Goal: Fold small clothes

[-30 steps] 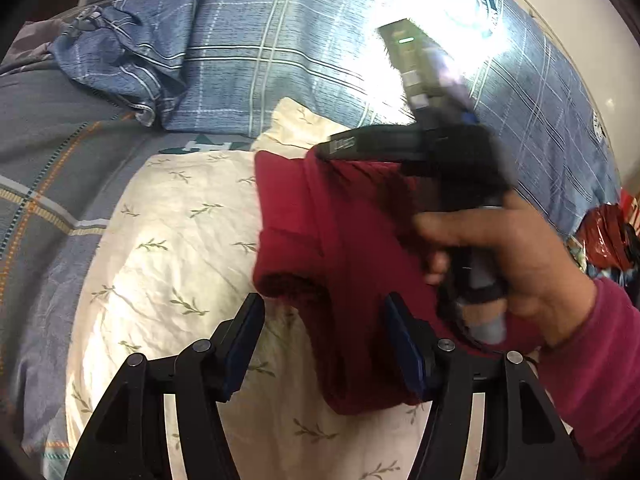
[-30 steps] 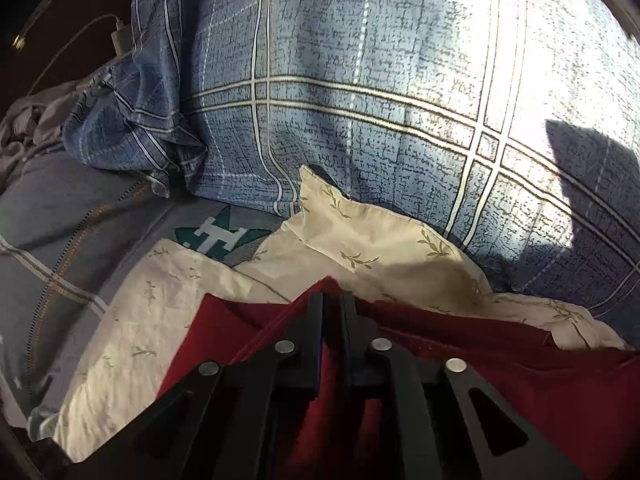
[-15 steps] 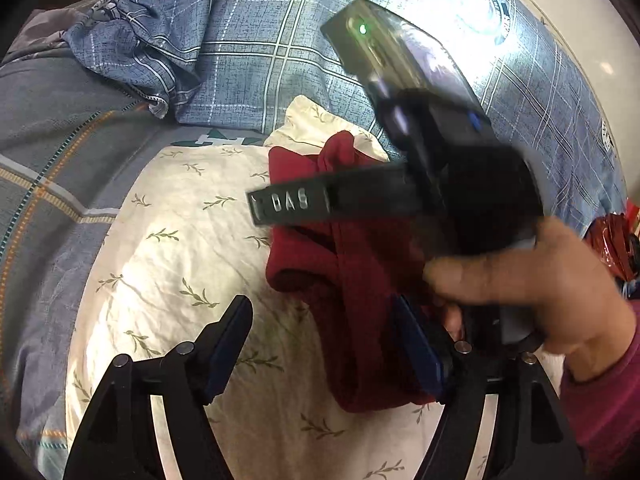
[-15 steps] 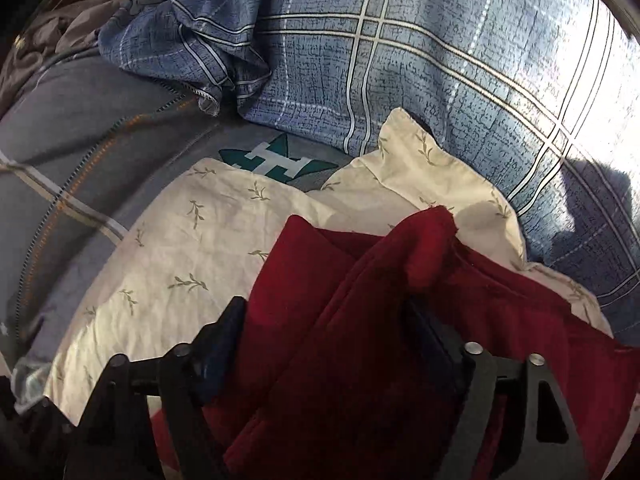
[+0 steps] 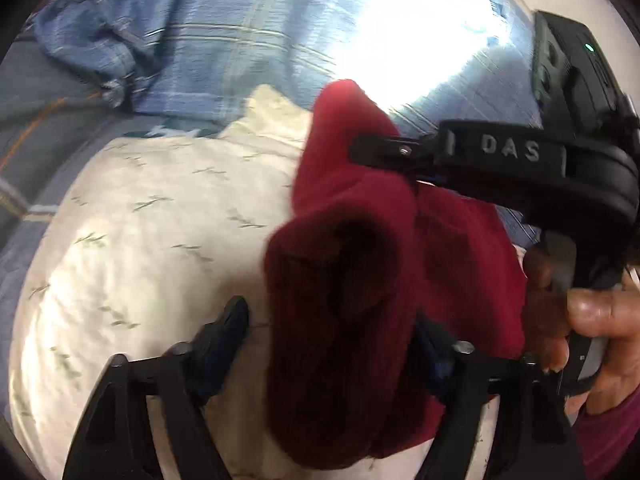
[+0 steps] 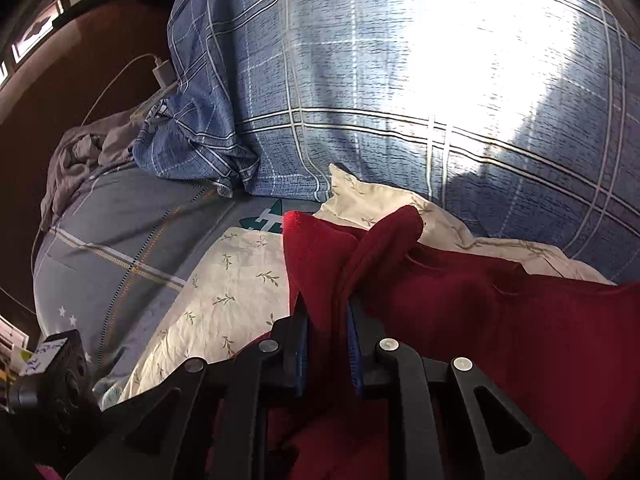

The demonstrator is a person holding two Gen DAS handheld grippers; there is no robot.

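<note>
Garment: red cloth (image 6: 460,300) on cream pillow (image 6: 224,292)
Right gripper (image 6: 327,340): just closed, pinching cloth fold
Left gripper (image 5: 332,332): narrowing, unclamped around cloth
Advice: lift fold evenly over pillow; keep edges aligned

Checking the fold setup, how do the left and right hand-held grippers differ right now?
The right hand-held gripper is pinched shut on the red garment; the left hand-held gripper has just been closing, jaws apart, garment between them. Right lifts a fold; left sits low. Both have blue pads.

Raised letters "DAS" on the right claw's black arm (image 5: 504,150), white "H" on teal bedsheet patch (image 6: 269,220)
</note>
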